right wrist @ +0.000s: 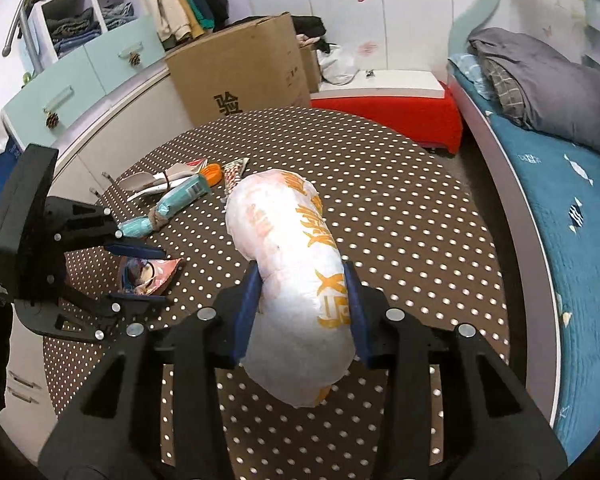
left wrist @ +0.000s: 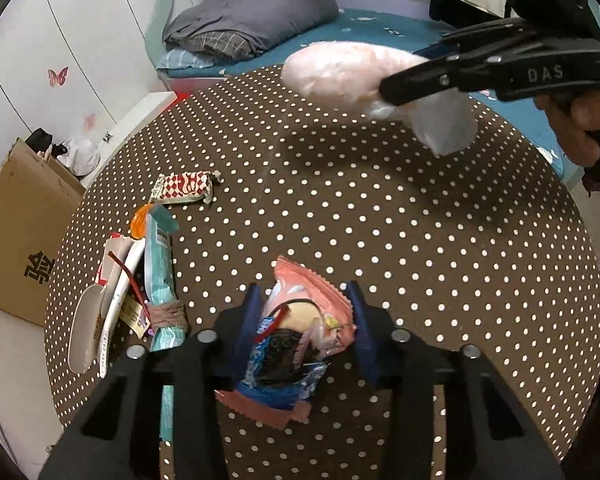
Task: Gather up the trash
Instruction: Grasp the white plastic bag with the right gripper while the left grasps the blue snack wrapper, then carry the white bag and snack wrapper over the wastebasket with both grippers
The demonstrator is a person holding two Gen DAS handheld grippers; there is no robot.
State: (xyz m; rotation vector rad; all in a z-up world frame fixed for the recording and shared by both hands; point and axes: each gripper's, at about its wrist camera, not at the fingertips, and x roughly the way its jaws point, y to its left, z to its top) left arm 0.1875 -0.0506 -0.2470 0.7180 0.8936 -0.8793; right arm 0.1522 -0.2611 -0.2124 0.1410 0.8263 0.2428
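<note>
Fig.: My left tongs (left wrist: 302, 330) pinch a pink snack wrapper (left wrist: 300, 320) lying on the dotted tabletop (left wrist: 420, 240); my right tongs (right wrist: 302, 312) clamp a stuffed white plastic bag (right wrist: 292, 264), held above it. Judged early: other wrappers, incl. a teal packet (left wrist: 160, 256) & checkered wrapper (left wrist: 186, 188), lie uncollected at the left edge.

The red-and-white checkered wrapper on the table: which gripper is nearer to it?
Left. The left gripper is closed on a pink wrapper near the checkered wrapper; the right gripper holds a white bag farther away.
</note>
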